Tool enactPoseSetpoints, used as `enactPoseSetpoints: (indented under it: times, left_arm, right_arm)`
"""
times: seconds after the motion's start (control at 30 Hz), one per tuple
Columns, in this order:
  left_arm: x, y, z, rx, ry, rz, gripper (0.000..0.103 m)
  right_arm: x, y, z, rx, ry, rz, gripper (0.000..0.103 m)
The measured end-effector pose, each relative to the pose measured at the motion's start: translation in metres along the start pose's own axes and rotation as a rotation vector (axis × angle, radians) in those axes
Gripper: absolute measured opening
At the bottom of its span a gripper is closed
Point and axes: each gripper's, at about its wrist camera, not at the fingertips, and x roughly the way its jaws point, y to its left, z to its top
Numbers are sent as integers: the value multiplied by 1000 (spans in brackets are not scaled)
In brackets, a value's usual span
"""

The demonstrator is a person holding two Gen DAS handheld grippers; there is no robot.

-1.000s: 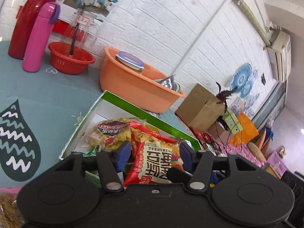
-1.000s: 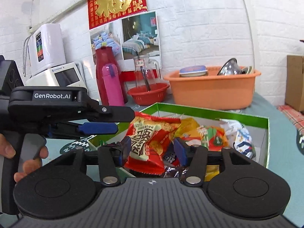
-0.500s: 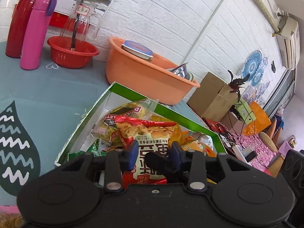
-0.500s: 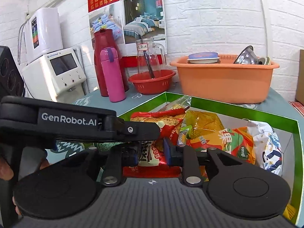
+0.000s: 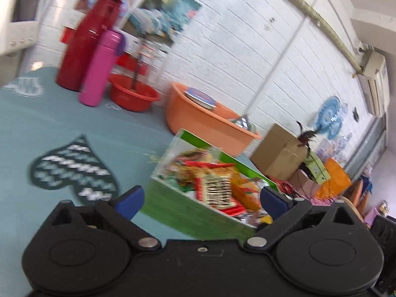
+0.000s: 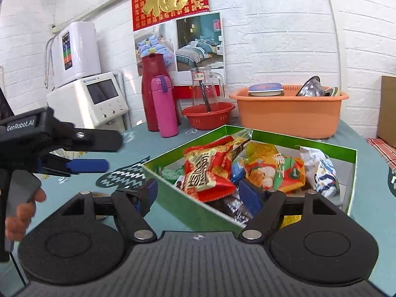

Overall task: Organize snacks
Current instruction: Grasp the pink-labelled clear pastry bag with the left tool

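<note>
1. Plainly blurred throughout, the left wrist view; left gripper jaws just sprung wide, nothing between.
2. Right gripper likewise just released, empty.
3. Red crinkly snack packet lying atop others in green cardboard box, lower packets half hidden.

Table: teal cloth with dark zigzag hearts.
Box: green, open, at the near middle, full of snack bags.
Orange tub: behind the box, by the wall.
Red bowl: left of the tub.
Pink bottle: left of the bowl.
Red flask: just behind the bottle.
White machine: far left corner.
</note>
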Motion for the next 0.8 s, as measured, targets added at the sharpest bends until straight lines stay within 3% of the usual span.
enactPoseSetpoints:
  times: [0.23, 0.4, 0.43, 0.47, 0.5, 0.53, 0.57, 0.8]
  left_arm:
    - [-14, 54, -7, -88, -2, 190, 103]
    - [-10, 79, -16, -144, 40, 206, 103]
    - [-8, 81, -18, -147, 63, 197, 102]
    - [-5, 82, -21, -149, 98, 180, 66]
    - [-2, 81, -24, -148, 124, 178, 59]
    - [0, 78, -28, -148, 145, 163, 37]
    - [2, 73, -33, -144, 160, 132, 42]
    - [17, 4, -74, -55, 285, -90, 46]
  right_arm:
    - [-10, 9, -12, 53, 47, 49, 103]
    - [-14, 21, -22, 43, 99, 71, 103]
    - [-15, 23, -24, 42, 105, 79, 103]
    - [-17, 25, -25, 42, 112, 88, 103]
    - [-18, 27, -27, 45, 119, 100, 103]
    - [-19, 28, -29, 51, 127, 112, 103]
    - [-20, 30, -31, 56, 135, 123, 103]
    - [-23, 41, -48, 36, 196, 155, 103]
